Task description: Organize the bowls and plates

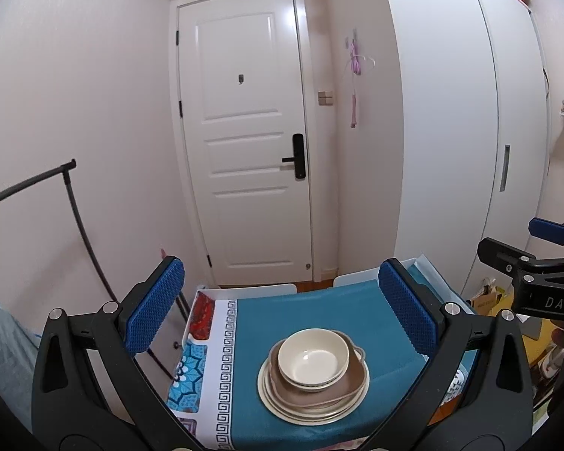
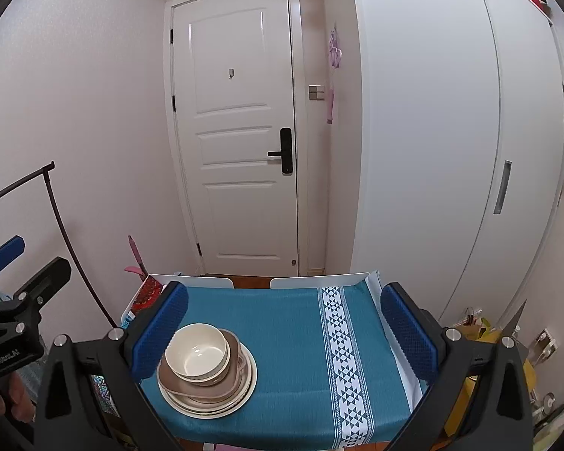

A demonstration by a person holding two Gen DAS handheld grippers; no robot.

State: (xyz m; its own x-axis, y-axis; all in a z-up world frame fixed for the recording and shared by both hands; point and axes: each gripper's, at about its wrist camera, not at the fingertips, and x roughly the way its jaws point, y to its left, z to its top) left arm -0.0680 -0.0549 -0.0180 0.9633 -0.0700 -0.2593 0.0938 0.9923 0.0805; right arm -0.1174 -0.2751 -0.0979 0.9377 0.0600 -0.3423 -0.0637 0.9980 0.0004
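Observation:
A cream bowl [image 1: 313, 359] sits on top of a brown dish [image 1: 351, 383], which rests on a stack of cream plates [image 1: 282, 402] on the teal tablecloth [image 1: 319, 312]. My left gripper [image 1: 282, 308] is open and empty, raised above and behind the stack. In the right wrist view the same bowl [image 2: 197, 351], brown dish [image 2: 234, 374] and plates [image 2: 246, 391] lie at the table's left side. My right gripper [image 2: 284, 329] is open and empty, raised over the cloth to the right of the stack.
The small table [image 2: 300, 281] stands before a white door [image 1: 244, 131]. A white wardrobe [image 2: 432, 131] rises on the right. A black clothes rack [image 1: 75, 218] stands left. Bags and clutter [image 2: 477, 330] lie on the floor right. The right gripper also shows in the left wrist view [image 1: 537, 274].

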